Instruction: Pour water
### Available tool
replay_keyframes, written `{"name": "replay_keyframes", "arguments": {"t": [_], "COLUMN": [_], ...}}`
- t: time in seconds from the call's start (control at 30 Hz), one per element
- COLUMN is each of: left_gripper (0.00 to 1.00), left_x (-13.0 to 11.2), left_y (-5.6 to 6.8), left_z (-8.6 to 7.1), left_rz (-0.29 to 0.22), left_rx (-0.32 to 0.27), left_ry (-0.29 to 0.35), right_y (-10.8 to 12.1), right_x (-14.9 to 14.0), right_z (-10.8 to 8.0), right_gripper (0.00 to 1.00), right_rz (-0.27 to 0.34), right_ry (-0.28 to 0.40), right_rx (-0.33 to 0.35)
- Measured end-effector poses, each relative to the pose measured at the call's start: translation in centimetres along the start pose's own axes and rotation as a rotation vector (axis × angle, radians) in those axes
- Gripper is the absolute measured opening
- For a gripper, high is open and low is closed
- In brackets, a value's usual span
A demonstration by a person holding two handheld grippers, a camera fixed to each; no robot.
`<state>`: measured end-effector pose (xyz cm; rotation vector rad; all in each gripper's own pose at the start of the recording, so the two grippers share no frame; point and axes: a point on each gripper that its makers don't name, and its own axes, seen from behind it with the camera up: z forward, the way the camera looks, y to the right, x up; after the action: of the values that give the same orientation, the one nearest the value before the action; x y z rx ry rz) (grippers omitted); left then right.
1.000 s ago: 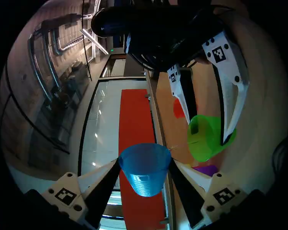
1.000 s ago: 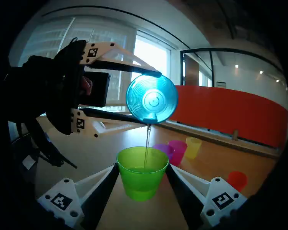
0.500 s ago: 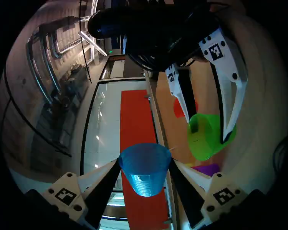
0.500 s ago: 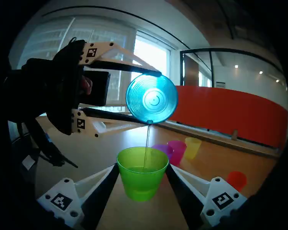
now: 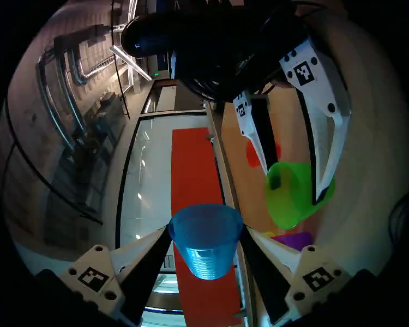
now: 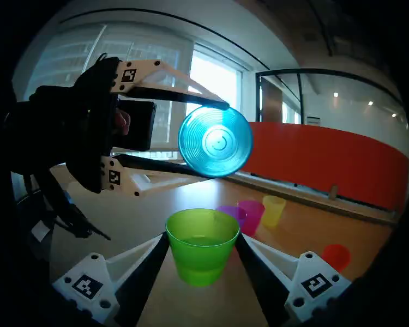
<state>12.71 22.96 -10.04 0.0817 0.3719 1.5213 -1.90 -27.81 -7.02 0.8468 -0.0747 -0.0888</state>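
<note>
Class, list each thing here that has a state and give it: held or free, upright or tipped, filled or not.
left claw, shut on the blue cup.
right claw, shut on the green cup.
blue cup, tipped sideways, nothing pouring out.
green cup, upright, some water inside.
purple cup, upright, free.
pink cup, upright, free.
yellow cup, upright, free.
red cup, upright, free.

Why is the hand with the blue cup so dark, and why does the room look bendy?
Right gripper view: the bright window behind turns the hand into a silhouette. Left gripper view: the fisheye lens curves the pipes, and it's dim.
</note>
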Motion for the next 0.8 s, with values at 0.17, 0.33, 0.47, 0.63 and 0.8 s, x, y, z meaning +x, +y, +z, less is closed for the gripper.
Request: {"name": "replay_keyframes", "arguments": {"t": [0.17, 0.33, 0.47, 0.63, 0.8], "left_gripper": [0.87, 0.87, 0.87, 0.87, 0.87], "left_x": [-0.3, -0.9, -1.7, -3.1, -4.2], "left_y": [-0.2, -0.3, -0.1, 0.5, 1.4], "left_z": [0.0, 0.1, 0.1, 0.2, 0.1], "left_rz": [-0.011, -0.071, -0.173, -0.345, -0.504], "left_rx": [0.001, 0.003, 0.005, -0.001, -0.021], "left_ry": [-0.002, -0.016, -0.034, -0.06, -0.082], "right_y": [0.0, 0.1, 0.1, 0.1, 0.2], "right_x": [0.0, -0.1, -0.1, 0.0, 0.3], "right_z": [-0.1, -0.1, -0.1, -0.1, -0.1], "right_gripper": [0.91, 0.91, 0.91, 0.91, 0.91], "right_rz": [-0.002, 0.0, 0.0, -0.001, -0.002], "right_ry": [-0.002, -0.003, -0.003, -0.004, -0.002], "right_rx": [-0.001, -0.003, -0.005, -0.008, -0.011]}}
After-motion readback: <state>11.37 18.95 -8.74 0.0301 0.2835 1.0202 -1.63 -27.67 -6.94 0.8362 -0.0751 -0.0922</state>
